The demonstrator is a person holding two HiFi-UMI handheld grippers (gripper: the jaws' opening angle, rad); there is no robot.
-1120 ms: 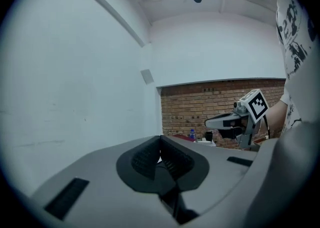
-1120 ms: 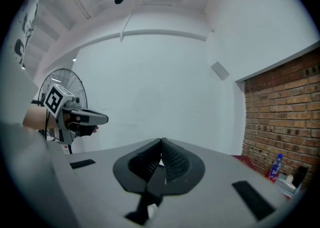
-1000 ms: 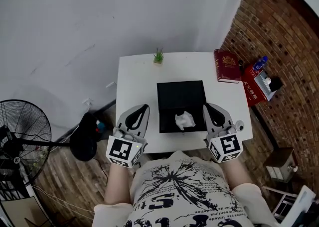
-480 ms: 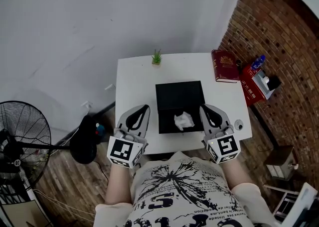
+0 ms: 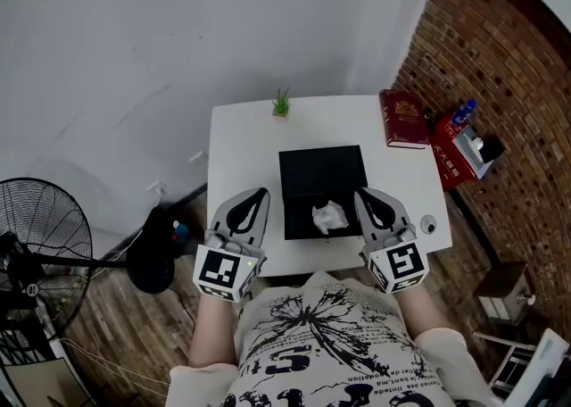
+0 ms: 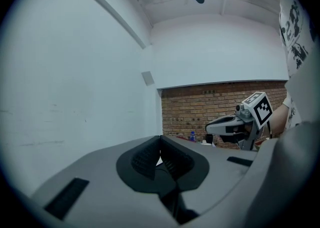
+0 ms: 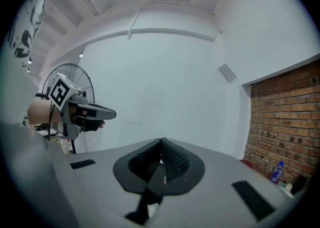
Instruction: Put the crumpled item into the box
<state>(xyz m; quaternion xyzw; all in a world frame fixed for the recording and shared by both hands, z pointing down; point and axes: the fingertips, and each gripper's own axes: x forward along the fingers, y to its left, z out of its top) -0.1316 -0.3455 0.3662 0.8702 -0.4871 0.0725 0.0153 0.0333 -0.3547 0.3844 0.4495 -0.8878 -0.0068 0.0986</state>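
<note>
**Q:** What had changed since the earlier frame?

**A:** The right gripper [image 5: 361, 193] had edged leftward in the head view, toward the right wall of the box [image 5: 321, 166]. The left gripper [image 5: 260, 190] was in much the same place at lower centre-left.

**Q:** What was nearest the camera?

**A:** The person's printed shirt [image 5: 326, 334] filled the bottom centre of the frame. Both forearms ran up from it to the marker cubes.

**Q:** What was the condition of the jaws?

**A:** On both grippers the jaws were closed tip to tip with nothing between them, as each gripper's own view showed. Neither gripper touched the box.

**Q:** Where did the grippers sit?

**A:** They sat over the near edge of the white table [image 5: 243, 142], one on each side of the box. The left one stood somewhat apart from the box's left wall, and the right one was just beside the right wall.

**Q:** Where was the crumpled item?

**A:** The crumpled item [image 5: 330, 216], white, lay inside the black box at its near end, right of centre. It was between the two grippers.

**Q:** What lay beyond it?

**A:** A small green plant [image 5: 282, 103] stood at the table's far edge. A red book [image 5: 403, 118] lay at the far right corner. A brick wall [image 5: 500, 75] filled the upper right of the frame. A standing fan [image 5: 40, 245] was on the floor at lower left.
</note>
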